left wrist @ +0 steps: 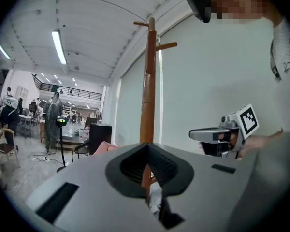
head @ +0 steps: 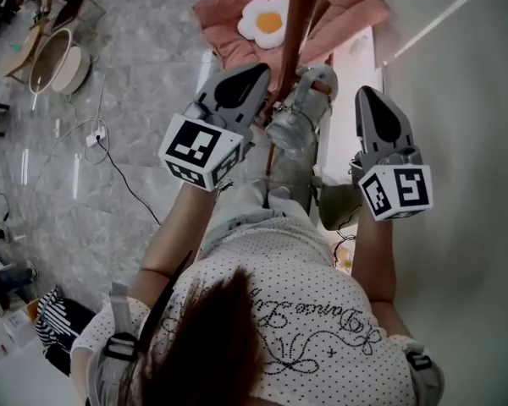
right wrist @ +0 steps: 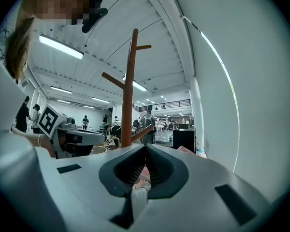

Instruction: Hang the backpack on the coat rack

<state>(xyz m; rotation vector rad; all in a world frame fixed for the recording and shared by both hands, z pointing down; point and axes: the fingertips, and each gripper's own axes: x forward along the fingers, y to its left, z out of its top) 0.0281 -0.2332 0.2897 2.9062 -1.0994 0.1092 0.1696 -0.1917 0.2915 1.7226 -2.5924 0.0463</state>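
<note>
A grey backpack (head: 298,125) hangs between my two grippers, close to the brown wooden coat rack pole (head: 298,24). My left gripper (head: 258,79) is shut, with a pale backpack strap (left wrist: 155,202) pinched low between its jaws. My right gripper (head: 368,96) is also shut, and a pale strap (right wrist: 139,199) shows in its jaws. Both point level at the coat rack (left wrist: 148,81), whose pegs stick out near its top. In the right gripper view the rack (right wrist: 129,81) stands just ahead, left of centre. Most of the backpack is hidden under the grippers.
A white wall (head: 466,100) runs close on the right. Behind the pole lies a pink cushion with a flower pillow (head: 269,19). Cables (head: 102,142) and round basins (head: 59,57) lie on the floor to the left. People (left wrist: 50,120) stand far back in the hall.
</note>
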